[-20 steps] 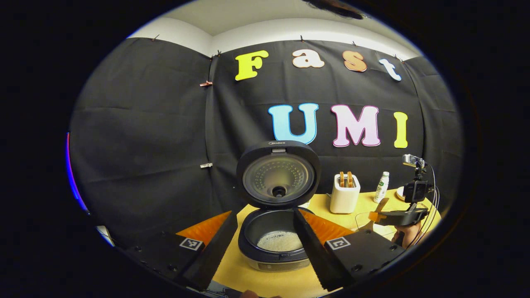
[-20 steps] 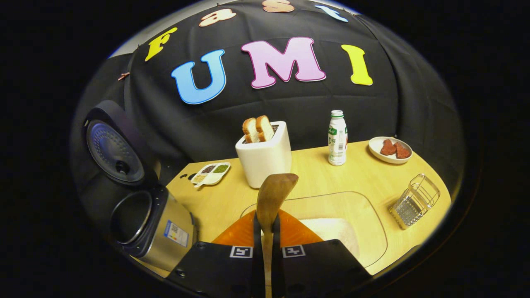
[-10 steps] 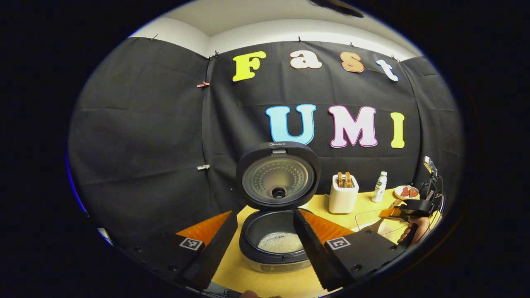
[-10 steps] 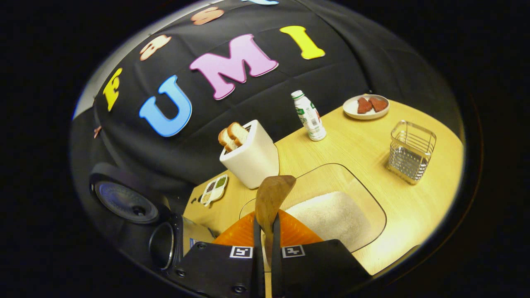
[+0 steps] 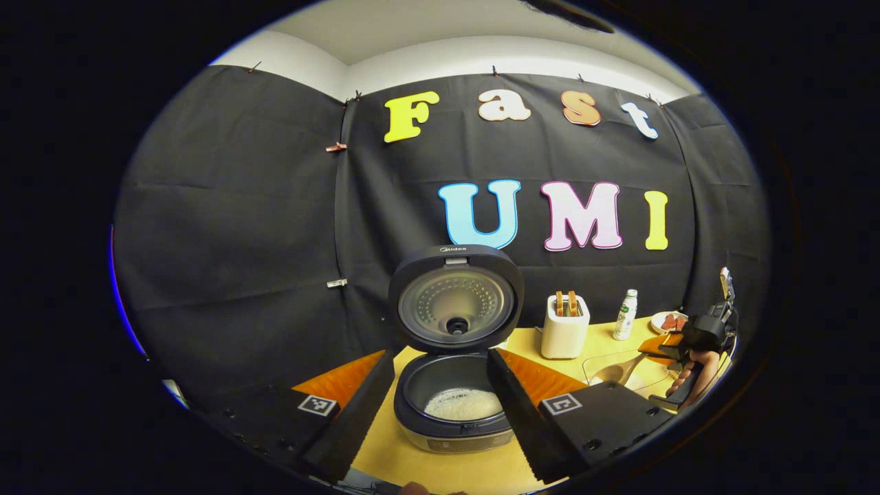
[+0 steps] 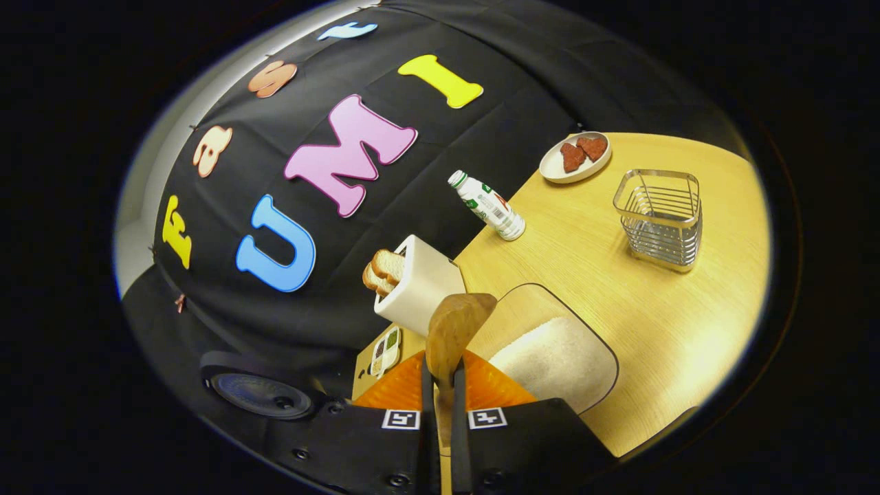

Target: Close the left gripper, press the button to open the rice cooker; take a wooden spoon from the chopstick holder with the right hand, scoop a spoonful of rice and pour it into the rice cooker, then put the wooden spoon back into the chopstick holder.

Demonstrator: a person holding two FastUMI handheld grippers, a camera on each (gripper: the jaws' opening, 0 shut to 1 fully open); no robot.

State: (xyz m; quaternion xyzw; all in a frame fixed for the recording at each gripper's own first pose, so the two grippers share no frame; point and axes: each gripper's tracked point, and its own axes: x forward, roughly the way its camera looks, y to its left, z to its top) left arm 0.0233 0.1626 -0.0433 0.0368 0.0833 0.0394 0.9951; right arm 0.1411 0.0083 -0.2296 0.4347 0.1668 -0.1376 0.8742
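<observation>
- A white toaster (image 6: 421, 283) is standing near the back of the wooden table (image 6: 660, 323), holding two slices of bread (image 6: 383, 269) in its slots.
- A small white bottle (image 6: 487, 205) with a green cap is standing beside the wall, to the right of the toaster.
- A white plate (image 6: 575, 159) is sitting at the far right of the table, carrying two reddish-brown pieces of food (image 6: 577, 151).
- A little divided dish (image 6: 384, 350) of dark and green seasonings is lying just beside the toaster's other side.
</observation>
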